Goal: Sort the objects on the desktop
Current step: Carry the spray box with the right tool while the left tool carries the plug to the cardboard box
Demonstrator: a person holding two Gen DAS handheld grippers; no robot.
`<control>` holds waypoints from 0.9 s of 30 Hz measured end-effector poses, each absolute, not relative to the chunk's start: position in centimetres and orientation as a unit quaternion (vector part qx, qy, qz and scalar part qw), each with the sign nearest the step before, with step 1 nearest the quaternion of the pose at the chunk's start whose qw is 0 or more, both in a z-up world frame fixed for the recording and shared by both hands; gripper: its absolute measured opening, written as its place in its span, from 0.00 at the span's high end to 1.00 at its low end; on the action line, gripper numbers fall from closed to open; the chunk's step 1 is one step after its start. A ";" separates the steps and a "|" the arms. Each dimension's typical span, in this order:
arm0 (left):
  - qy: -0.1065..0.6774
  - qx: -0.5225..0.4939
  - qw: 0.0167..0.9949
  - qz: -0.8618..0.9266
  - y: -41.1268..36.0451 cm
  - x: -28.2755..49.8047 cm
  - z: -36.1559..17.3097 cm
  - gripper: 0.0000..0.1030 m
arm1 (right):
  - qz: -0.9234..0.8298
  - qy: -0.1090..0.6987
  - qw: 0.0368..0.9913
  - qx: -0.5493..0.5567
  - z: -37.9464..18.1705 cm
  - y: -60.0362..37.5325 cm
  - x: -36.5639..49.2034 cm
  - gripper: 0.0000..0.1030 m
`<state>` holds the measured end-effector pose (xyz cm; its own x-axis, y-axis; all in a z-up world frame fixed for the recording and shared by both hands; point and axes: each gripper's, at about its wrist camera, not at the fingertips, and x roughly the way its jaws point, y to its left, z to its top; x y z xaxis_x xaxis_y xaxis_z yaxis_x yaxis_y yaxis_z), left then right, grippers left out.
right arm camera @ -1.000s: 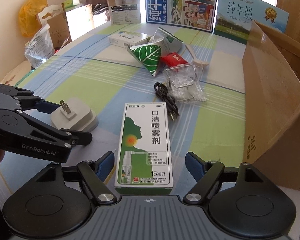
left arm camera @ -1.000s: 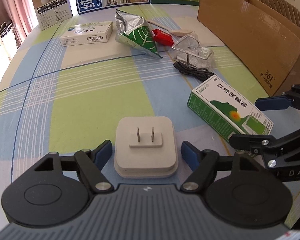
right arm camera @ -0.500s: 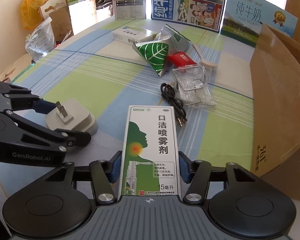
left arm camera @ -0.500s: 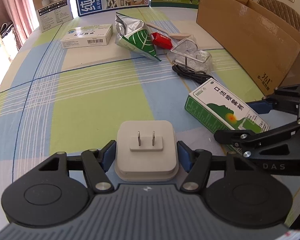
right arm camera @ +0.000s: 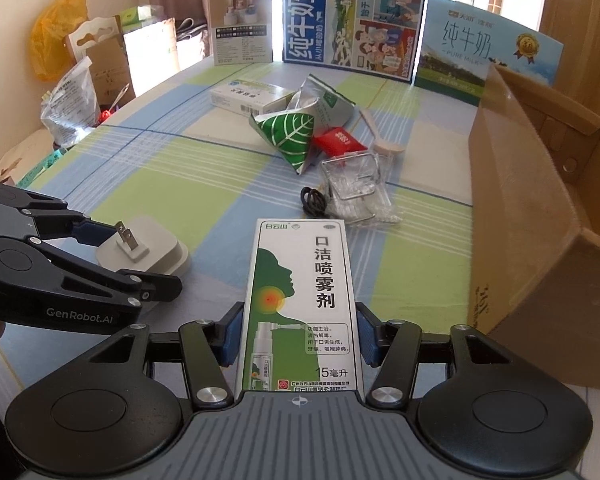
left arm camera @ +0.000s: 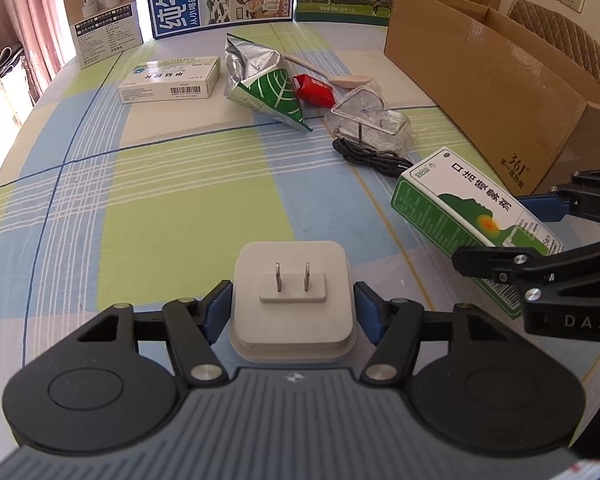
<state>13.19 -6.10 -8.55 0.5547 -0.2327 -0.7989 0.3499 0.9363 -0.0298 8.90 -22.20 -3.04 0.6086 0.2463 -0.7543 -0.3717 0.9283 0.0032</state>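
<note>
My left gripper [left arm camera: 292,304] is shut on a white plug adapter [left arm camera: 292,296] with two prongs up, resting on the checked tablecloth; both also show in the right wrist view [right arm camera: 140,252]. My right gripper [right arm camera: 300,340] is shut on a green and white spray box [right arm camera: 300,292], lifted slightly off the table in the left wrist view [left arm camera: 472,216]. The right gripper's black arms [left arm camera: 548,256] sit to the right of the adapter.
An open cardboard box [right arm camera: 540,200] stands at the right. Further back lie a black cable [right arm camera: 314,202], a clear wire holder [right arm camera: 356,184], a green leaf pouch [right arm camera: 296,136], a red packet [right arm camera: 338,140], a spoon [right arm camera: 380,136] and a white medicine box [left arm camera: 168,80]. Milk cartons [right arm camera: 352,24] line the far edge.
Both grippers have closed from open onto their objects. The spray box has risen a little with the right gripper.
</note>
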 end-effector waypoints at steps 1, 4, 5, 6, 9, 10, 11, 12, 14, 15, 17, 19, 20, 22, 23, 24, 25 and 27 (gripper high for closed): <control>0.441 0.065 0.880 -0.167 -6.2 13.1 -8.3 0.42 | 0.172 0.406 0.894 -0.077 -2.9 -22.3 8.8 0.49; 0.434 0.067 0.882 -0.170 -6.6 12.9 -7.5 0.42 | 0.167 0.402 0.897 -0.076 -2.2 -22.7 8.4 0.49; 0.432 0.066 0.883 -0.171 -6.8 12.7 -7.1 0.42 | 0.166 0.400 0.898 -0.075 -2.0 -22.8 8.3 0.49; 0.430 0.064 0.884 -0.172 -7.0 12.6 -6.8 0.42 | 0.163 0.397 0.900 -0.074 -1.7 -22.9 8.2 0.49; 0.425 0.061 0.886 -0.174 -7.6 11.9 -5.8 0.42 | 0.158 0.390 0.905 -0.069 -0.7 -23.4 7.8 0.49; 0.423 0.060 0.887 -0.175 -7.8 11.6 -5.4 0.42 | 0.157 0.387 0.906 -0.068 -0.3 -23.5 7.5 0.49; 0.422 0.058 0.888 -0.175 -8.1 11.3 -5.1 0.42 | 0.155 0.384 0.908 -0.067 0.0 -23.7 7.3 0.49; 0.421 0.056 0.888 -0.175 -8.3 11.1 -4.8 0.42 | 0.154 0.382 0.909 -0.065 0.3 -23.9 7.1 0.49; 0.420 0.053 0.889 -0.175 -8.7 10.5 -4.3 0.42 | 0.152 0.378 0.911 -0.060 0.9 -24.2 6.7 0.49; 0.419 0.053 0.889 -0.176 -8.9 10.2 -4.1 0.42 | 0.151 0.376 0.913 -0.059 1.2 -24.4 6.4 0.49; 0.418 0.055 0.889 -0.178 -9.4 9.6 -3.6 0.42 | 0.148 0.372 0.915 -0.055 1.8 -24.9 5.9 0.49; 0.417 0.058 0.889 -0.179 -9.9 9.0 -3.2 0.42 | 0.145 0.368 0.917 -0.051 2.3 -25.3 5.5 0.49; 0.417 0.060 0.889 -0.180 -10.1 8.8 -3.1 0.42 | 0.144 0.366 0.918 -0.050 2.6 -25.5 5.3 0.49; 0.415 0.062 0.889 -0.182 -10.5 8.3 -2.7 0.42 | 0.140 0.362 0.920 -0.046 3.0 -26.0 4.8 0.49; 0.414 0.063 0.890 -0.182 -10.7 8.2 -2.5 0.42 | 0.139 0.360 0.921 -0.044 3.2 -26.2 4.7 0.49; 0.413 0.063 0.890 -0.182 -10.8 8.0 -2.3 0.42 | 0.137 0.359 0.922 -0.043 3.4 -26.4 4.5 0.49; 0.412 0.063 0.891 -0.183 -11.0 7.9 -2.1 0.42 | 0.136 0.357 0.923 -0.042 3.6 -26.6 4.3 0.49; 0.409 0.064 0.892 -0.183 -11.3 7.6 -1.7 0.42 | 0.133 0.354 0.925 -0.040 4.0 -27.0 4.0 0.49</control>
<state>7.62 -11.28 -1.71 0.5988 -0.2741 -0.7526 0.3785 0.9249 -0.0357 4.03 -27.01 3.96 0.7142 0.2186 -0.6650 -0.2746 0.9613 0.0211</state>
